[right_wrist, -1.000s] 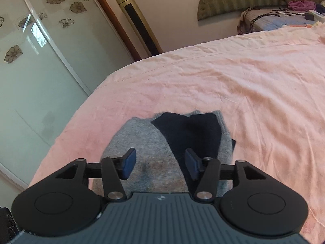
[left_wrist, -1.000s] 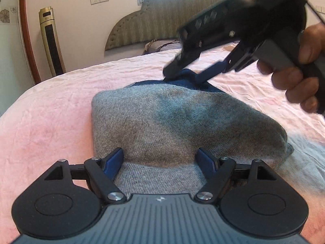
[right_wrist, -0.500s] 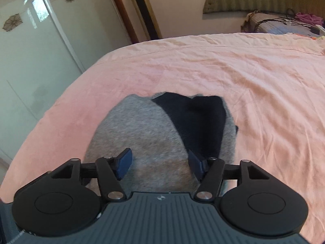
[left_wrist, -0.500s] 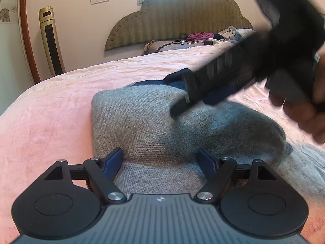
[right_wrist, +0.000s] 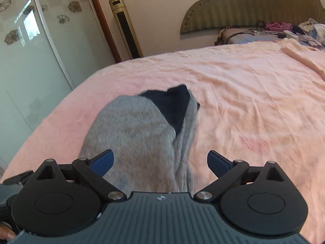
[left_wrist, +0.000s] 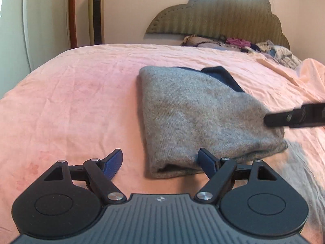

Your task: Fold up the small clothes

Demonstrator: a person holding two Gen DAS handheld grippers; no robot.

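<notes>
A folded grey knit garment [left_wrist: 199, 118] with a dark navy part [left_wrist: 223, 77] at its far end lies on the pink bed [left_wrist: 77, 101]. My left gripper [left_wrist: 160, 160] is open and empty, low at the garment's near left corner. A finger of the right gripper [left_wrist: 294, 117] shows at the garment's right edge. In the right wrist view the garment [right_wrist: 138, 134] with its navy part [right_wrist: 172, 105] lies between and ahead of the open, empty right gripper [right_wrist: 160, 160].
A pile of other clothes [left_wrist: 274, 50] lies by the headboard [left_wrist: 219, 16]. A folded-back pink cover [left_wrist: 304, 71] is at the far right. A tower fan [left_wrist: 96, 12] and glass wardrobe doors [right_wrist: 30, 61] stand beyond the bed's left side.
My left gripper has drawn back and to the left off the garment and opened wider. My right gripper swept from the far navy end down to the near right side and opened wider.
</notes>
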